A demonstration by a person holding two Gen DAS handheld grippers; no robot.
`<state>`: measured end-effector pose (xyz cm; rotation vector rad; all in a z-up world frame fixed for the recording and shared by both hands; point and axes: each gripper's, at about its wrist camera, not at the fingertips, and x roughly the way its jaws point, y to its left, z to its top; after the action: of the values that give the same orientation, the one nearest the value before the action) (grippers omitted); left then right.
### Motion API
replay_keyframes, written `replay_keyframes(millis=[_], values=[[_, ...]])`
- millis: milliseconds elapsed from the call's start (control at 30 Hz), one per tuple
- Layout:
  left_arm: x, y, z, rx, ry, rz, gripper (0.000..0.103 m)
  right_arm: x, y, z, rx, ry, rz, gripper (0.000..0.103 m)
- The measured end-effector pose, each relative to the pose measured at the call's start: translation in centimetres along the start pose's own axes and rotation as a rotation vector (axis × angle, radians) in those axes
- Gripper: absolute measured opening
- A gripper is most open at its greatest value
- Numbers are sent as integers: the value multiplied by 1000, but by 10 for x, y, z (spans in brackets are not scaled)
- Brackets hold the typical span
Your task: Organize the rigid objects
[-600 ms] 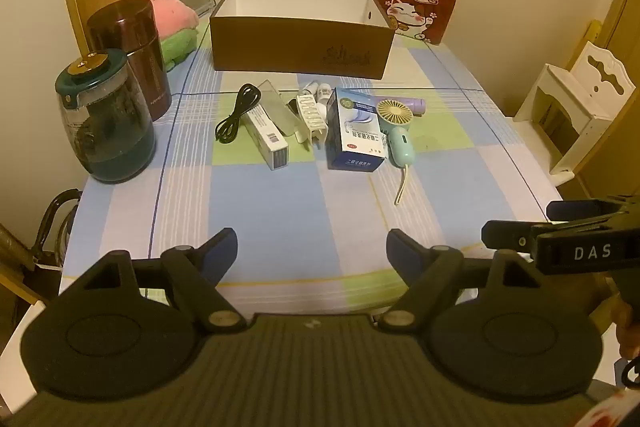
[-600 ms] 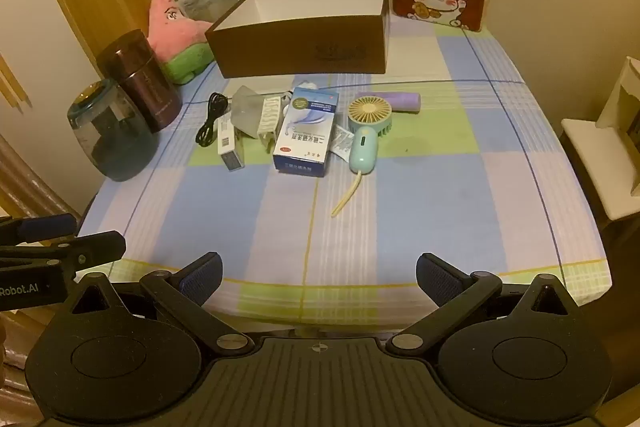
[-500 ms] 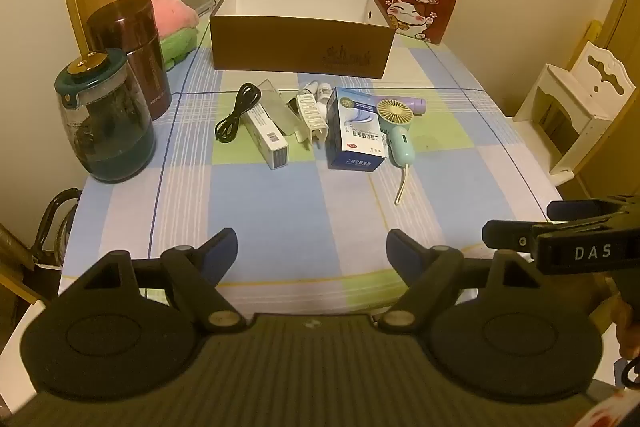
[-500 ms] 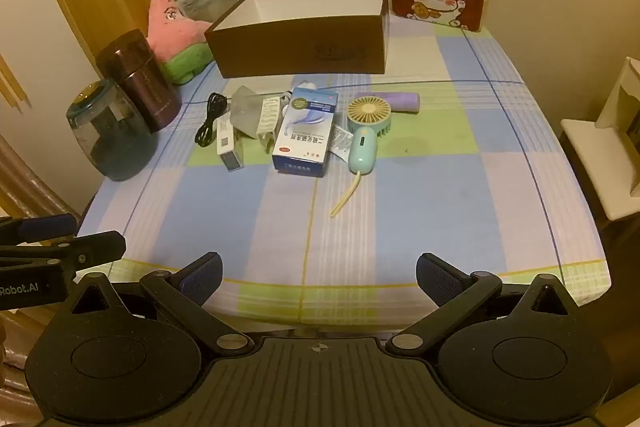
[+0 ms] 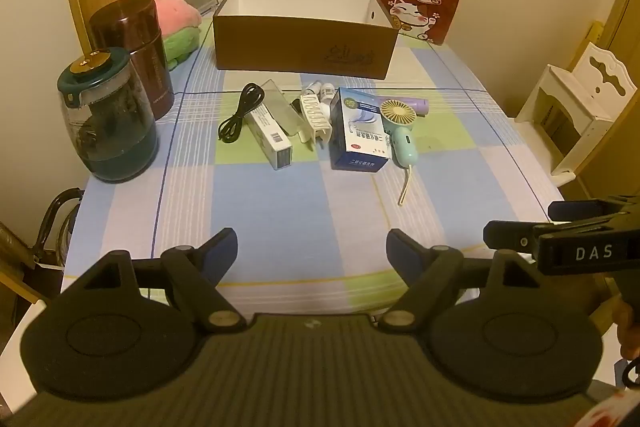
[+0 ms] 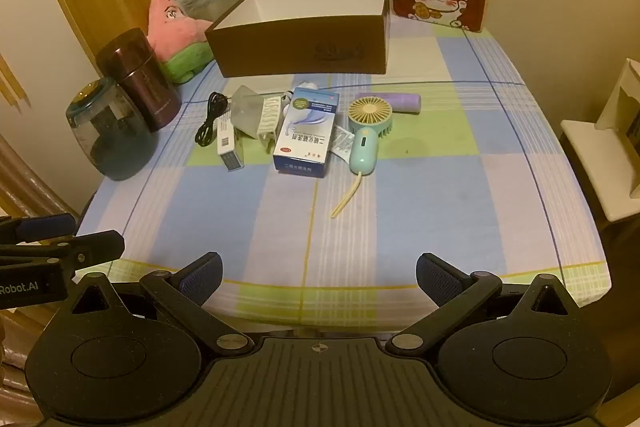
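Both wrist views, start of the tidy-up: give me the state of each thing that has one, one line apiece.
Brown box: open on top, nothing seen inside.
Left tongs: open, holding nothing.
Right tongs: open, holding nothing.
Handheld fan: lying flat on the cloth.
Blue carton: closed, lying flat.
Black cable: coiled, on the cloth.
Glass jug: upright, lid on.
Dark flask: upright, capped.
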<state>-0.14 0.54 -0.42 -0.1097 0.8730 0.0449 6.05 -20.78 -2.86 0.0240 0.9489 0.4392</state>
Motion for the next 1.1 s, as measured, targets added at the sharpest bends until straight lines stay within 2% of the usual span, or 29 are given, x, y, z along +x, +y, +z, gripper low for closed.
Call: replay_keyframes(millis=[1100], values=[[-4,4,4,0,-2,-1,80,-3,0,2,-3,-6,-3,103]])
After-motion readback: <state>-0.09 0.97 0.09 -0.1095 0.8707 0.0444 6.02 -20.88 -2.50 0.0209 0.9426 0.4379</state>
